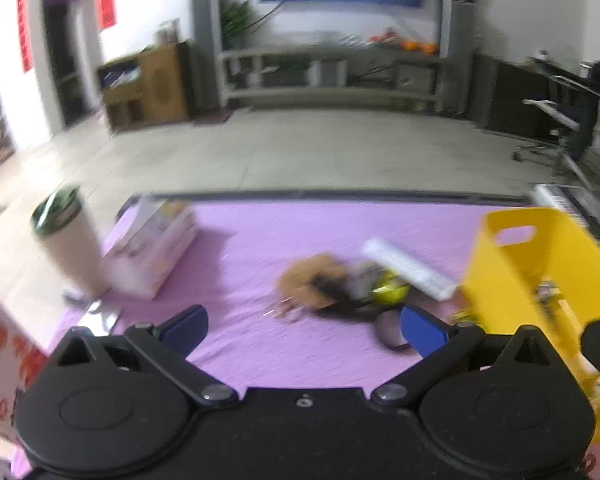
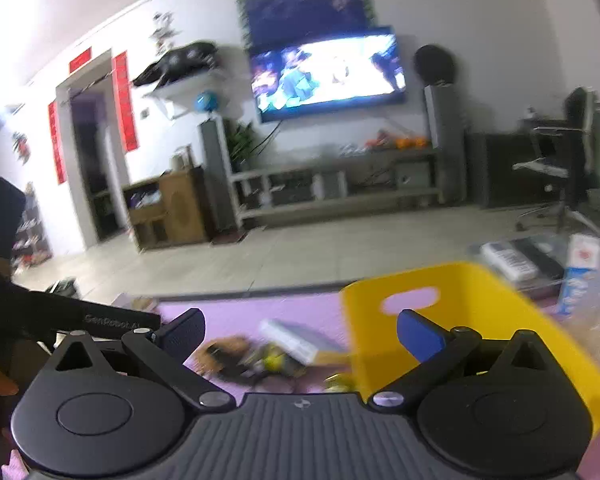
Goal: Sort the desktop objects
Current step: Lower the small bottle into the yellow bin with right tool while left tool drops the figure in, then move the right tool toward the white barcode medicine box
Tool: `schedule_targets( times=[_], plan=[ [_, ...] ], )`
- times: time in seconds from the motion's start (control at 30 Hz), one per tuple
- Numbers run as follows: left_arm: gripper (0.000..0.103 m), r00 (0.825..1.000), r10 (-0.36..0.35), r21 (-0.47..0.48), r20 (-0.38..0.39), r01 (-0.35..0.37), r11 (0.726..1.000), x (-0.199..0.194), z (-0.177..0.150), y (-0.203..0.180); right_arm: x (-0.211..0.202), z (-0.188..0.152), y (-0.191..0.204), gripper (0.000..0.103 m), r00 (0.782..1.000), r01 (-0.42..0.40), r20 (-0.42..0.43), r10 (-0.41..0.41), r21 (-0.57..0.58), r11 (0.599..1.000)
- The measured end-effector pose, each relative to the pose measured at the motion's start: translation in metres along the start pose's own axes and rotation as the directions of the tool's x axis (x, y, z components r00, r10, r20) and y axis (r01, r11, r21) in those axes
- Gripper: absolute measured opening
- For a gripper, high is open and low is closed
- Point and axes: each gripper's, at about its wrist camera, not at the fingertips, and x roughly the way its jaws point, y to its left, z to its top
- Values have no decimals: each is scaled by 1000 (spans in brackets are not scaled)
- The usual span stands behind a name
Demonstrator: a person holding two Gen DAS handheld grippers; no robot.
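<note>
A purple cloth (image 1: 260, 240) covers the table. On it lies a blurred heap: a brown item (image 1: 308, 280), a yellow-green item (image 1: 390, 290), a long white flat item (image 1: 408, 268) and a small grey round item (image 1: 388, 328). A yellow bin (image 1: 540, 264) with a handle slot stands at the right, with small things inside. My left gripper (image 1: 302, 324) is open and empty, just short of the heap. My right gripper (image 2: 298, 324) is open and empty too, with its right finger in front of the yellow bin (image 2: 460, 304). The heap (image 2: 256, 356) lies beyond it.
A white carton (image 1: 152, 248) lies at the cloth's far left, beside a tall white bin with a dark rim (image 1: 66, 240). A red-and-white box (image 1: 4, 344) is at the near left. A keyboard (image 1: 568, 200) and a blue-white box (image 2: 580, 276) sit beyond the yellow bin.
</note>
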Motion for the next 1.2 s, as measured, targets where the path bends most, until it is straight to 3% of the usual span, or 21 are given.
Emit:
schedule_targets(
  times=[0.23, 0.43, 0.6, 0.87, 1.2],
  plan=[
    [103, 995, 64, -57, -72, -68, 996, 37, -20, 52, 34, -16, 38, 103, 989, -59, -137, 54, -29, 998],
    [103, 995, 18, -101, -103, -28, 994, 62, -41, 64, 56, -32, 53, 103, 971, -10, -238, 6, -18, 1000],
    [103, 978, 8, -97, -208, -29, 995, 79, -52, 69, 71, -50, 53, 103, 949, 40, -308, -60, -71, 997],
    [103, 978, 1, -85, -208, -19, 996, 76, -59, 70, 77, -57, 51, 103, 940, 62, -329, -85, -80, 995],
    [103, 987, -43, -76, -152, 32, 997, 71, -58, 61, 70, -53, 48, 102, 948, 46, -310, -70, -85, 995]
  ],
)
